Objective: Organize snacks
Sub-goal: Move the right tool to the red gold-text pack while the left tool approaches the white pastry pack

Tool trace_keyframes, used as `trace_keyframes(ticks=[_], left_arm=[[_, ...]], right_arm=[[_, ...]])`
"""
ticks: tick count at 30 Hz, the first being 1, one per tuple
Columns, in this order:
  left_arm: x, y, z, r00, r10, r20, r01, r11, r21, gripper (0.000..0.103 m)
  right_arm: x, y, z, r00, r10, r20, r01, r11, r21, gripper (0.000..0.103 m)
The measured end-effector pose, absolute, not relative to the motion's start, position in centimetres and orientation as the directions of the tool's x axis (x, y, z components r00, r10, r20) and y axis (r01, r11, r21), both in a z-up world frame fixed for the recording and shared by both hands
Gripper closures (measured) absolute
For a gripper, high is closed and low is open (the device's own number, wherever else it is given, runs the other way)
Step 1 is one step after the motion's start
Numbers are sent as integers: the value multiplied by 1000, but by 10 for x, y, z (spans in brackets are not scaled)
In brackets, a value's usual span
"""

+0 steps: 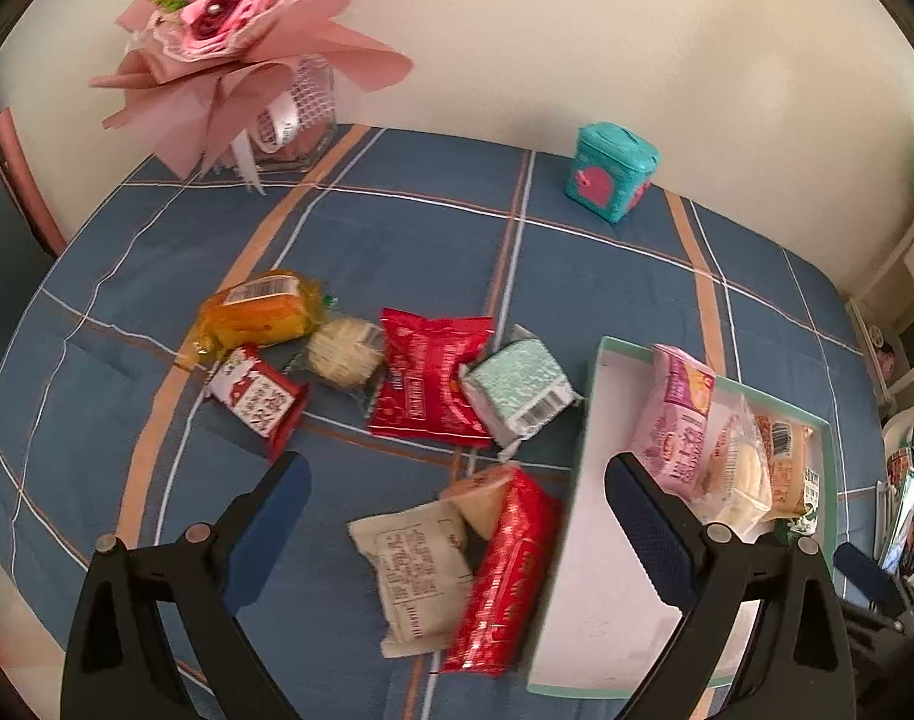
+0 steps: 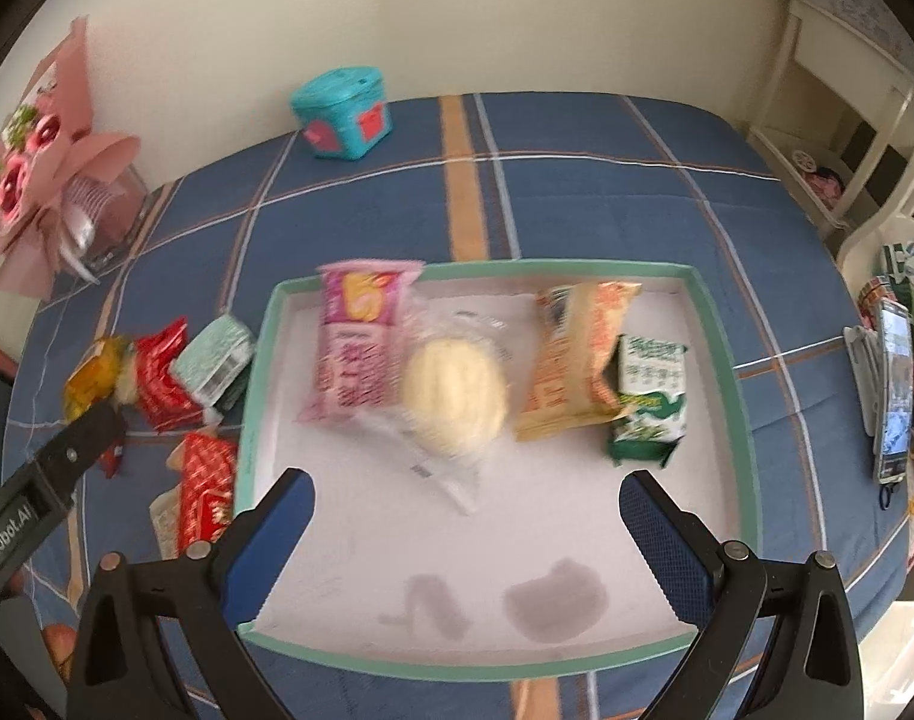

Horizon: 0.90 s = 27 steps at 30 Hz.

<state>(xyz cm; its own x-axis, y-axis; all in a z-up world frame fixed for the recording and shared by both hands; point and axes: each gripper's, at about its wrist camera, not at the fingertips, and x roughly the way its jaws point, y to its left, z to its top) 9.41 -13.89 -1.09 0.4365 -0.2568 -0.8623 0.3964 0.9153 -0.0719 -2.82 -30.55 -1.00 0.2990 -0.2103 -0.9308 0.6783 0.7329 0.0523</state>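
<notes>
In the left wrist view the left claw hangs wide and empty above the loose snacks on the blue plaid tabletop; directly between its fingers lie a long red packet and a grey-beige packet, touching each other, the red one just beside the wall of the mint-rimmed tray; further off sit a mint-green packet, a red pouch, a round pale snack in clear wrap, an orange packet and a small red-and-white packet; a pink bouquet and a teal tin stand near the wall. In the right wrist view the right claw is likewise wide and holds nothing, poised over the tray's white floor; four items already lie in the far half: a pink packet, a pale bun in clear wrap, an orange-tan packet and a green-and-white packet, overlapping or touching in a row; the left tool's arm shows at the left edge. The likely trouble, to my eye: the red and grey packets touch, so a closing claw may pinch both or shove one under the other; the tray wall stands so close that a finger could catch its rim and skid the tray; slick wrappers may slip out during a lift.
</notes>
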Motion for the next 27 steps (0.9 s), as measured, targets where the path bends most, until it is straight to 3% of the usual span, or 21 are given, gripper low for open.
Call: trace_keyframes(ticks=[27], left_arm=[[91, -48, 1, 516, -263, -815, 310, 944, -108, 4]], right_arm=[[-20, -232, -11, 396, -137, -908, 607, 781, 147, 0]])
